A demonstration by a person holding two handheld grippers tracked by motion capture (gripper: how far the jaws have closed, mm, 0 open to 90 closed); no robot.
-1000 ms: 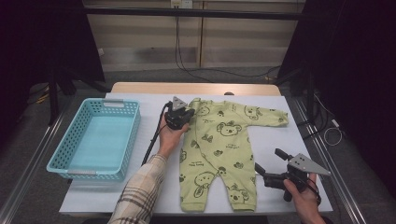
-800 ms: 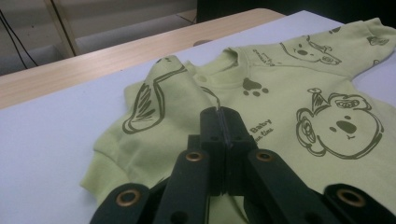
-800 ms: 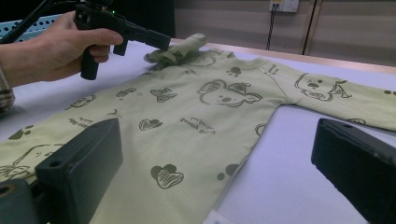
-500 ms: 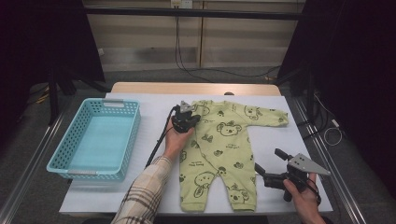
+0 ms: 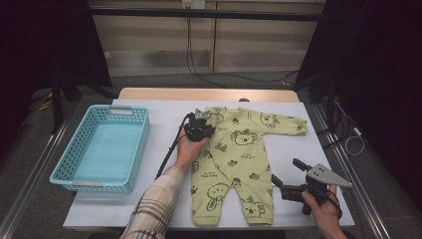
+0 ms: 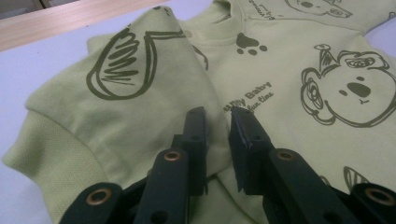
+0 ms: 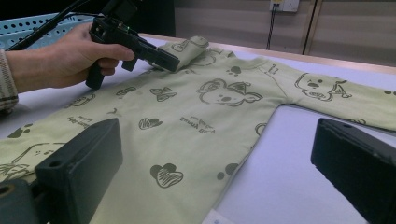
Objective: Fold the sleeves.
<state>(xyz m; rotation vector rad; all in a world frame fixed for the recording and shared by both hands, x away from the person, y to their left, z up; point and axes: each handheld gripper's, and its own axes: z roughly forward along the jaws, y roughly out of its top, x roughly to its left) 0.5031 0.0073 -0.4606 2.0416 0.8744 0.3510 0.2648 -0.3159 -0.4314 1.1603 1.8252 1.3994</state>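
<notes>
- The green baby romper (image 5: 234, 164) lies flat on the white surface (image 5: 159, 124), to the right of the turquoise basket (image 5: 102, 149) and well apart from it.
- Its long axis runs from the far edge of the surface toward the person: the neck points away, and the two legs point to the near edge (they end just short of it).
- One sleeve (image 5: 278, 123) stretches out to the right, across the long axis; the other sleeve (image 6: 116, 98) is folded in over the chest, its ribbed cuff toward the left in the left gripper view.
- The left tongs (image 5: 203, 130) rest at the folded sleeve near the neck. Their jaws have just been opening and now stand a little apart, with the sleeve's edge lying between them but no pad pressing on it (image 6: 218, 140).
- The right tongs (image 5: 284, 175) hover by the romper's right leg, near the front right corner of the surface, jaws wide apart and holding nothing (cloth and bare surface show between them).
</notes>
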